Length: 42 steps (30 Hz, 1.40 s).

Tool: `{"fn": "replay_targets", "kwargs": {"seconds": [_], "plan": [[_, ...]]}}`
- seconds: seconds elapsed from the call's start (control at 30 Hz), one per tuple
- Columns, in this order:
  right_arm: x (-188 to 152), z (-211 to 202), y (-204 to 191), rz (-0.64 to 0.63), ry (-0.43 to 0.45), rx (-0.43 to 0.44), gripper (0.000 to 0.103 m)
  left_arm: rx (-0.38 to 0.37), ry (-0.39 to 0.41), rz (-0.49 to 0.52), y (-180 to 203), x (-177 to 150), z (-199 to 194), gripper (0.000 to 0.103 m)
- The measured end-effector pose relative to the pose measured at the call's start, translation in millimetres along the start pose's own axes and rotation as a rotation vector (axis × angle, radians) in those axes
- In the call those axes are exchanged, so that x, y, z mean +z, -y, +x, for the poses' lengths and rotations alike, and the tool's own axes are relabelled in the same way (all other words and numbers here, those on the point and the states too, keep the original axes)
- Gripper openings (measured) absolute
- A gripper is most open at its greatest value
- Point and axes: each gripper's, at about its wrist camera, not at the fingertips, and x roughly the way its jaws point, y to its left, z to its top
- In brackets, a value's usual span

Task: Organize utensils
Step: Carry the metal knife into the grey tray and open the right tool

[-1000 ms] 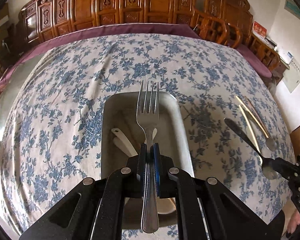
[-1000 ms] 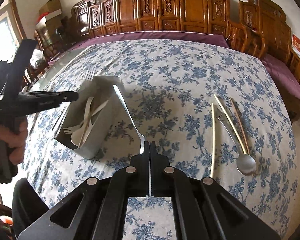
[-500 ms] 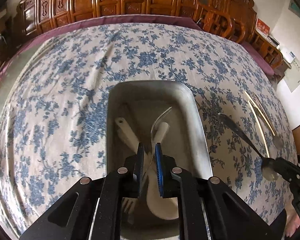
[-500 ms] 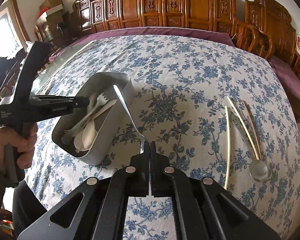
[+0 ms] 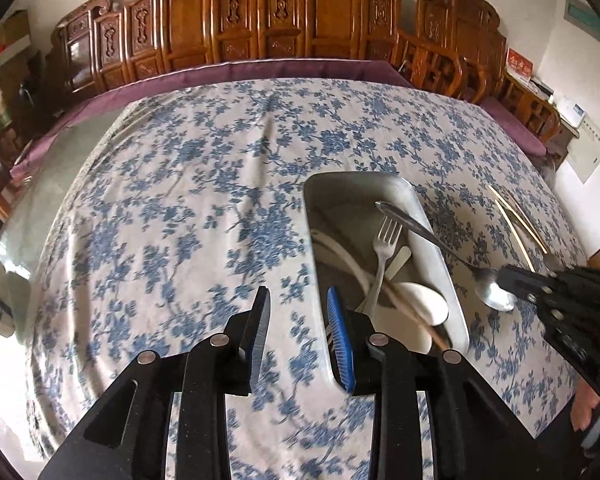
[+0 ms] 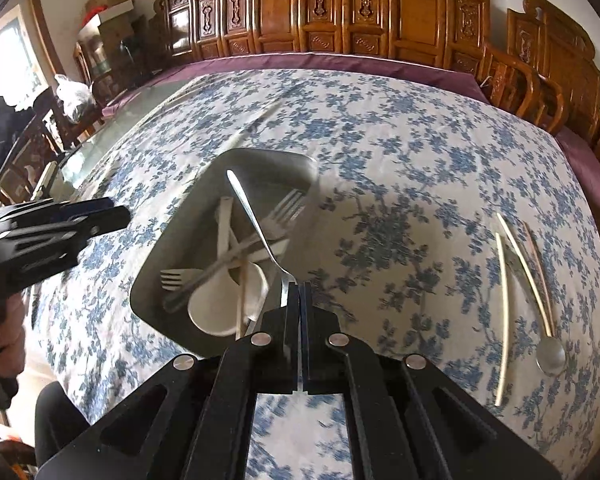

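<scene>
A grey metal tray (image 5: 434, 236) (image 6: 172, 240) sits on the floral tablecloth and holds a metal fork (image 5: 382, 252) (image 6: 276, 220), a second fork (image 6: 172, 279), white spoons (image 5: 424, 304) (image 6: 224, 308) and a chopstick. My left gripper (image 5: 298, 312) is open and empty, just left of the tray; it also shows in the right wrist view (image 6: 100, 216). My right gripper (image 6: 299, 292) is shut on a metal spoon (image 6: 256, 224) by its bowl end, handle pointing out over the tray; the spoon (image 5: 428, 236) and the right gripper (image 5: 512, 280) also show in the left wrist view.
Chopsticks (image 6: 502, 320) (image 5: 516, 216) and another metal spoon (image 6: 550, 354) lie on the cloth to the right of the tray. Carved wooden chairs (image 5: 260, 20) line the table's far edge. A person's hand (image 6: 0, 340) grips the left tool.
My left gripper opened, let the fork drop into the tray, and pulled back to the left. My right gripper carried the spoon leftward until its handle hangs over the tray.
</scene>
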Motion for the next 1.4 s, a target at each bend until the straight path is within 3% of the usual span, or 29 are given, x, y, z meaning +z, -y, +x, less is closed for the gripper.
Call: {"fn": "replay_targets", "kwargs": {"seconds": [0.53, 0.77, 0.93, 1.4], "plan": [[24.4, 45.3, -55.4, -0.079, -0.057, -0.090, 0.003, 0.005, 0.021, -0.038, -33.7, -14.5, -18.7, 0.029], [17.1, 39.0, -66.2, -0.091, -0.044, 0.050, 0.008, 0.012, 0.029, -0.040, -37.1, -13.6, -23.9, 0.030], [8.4, 35.8, -69.1, -0.109, -0.037, 0.097, 0.010, 0.011, 0.037, -0.035, -35.3, -12.5, -27.2, 0.035], [1.2, 0.8, -38.5, -0.082, 0.044, 0.139, 0.012, 0.020, 0.054, -0.004, -13.1, -7.6, -38.7, 0.047]]}}
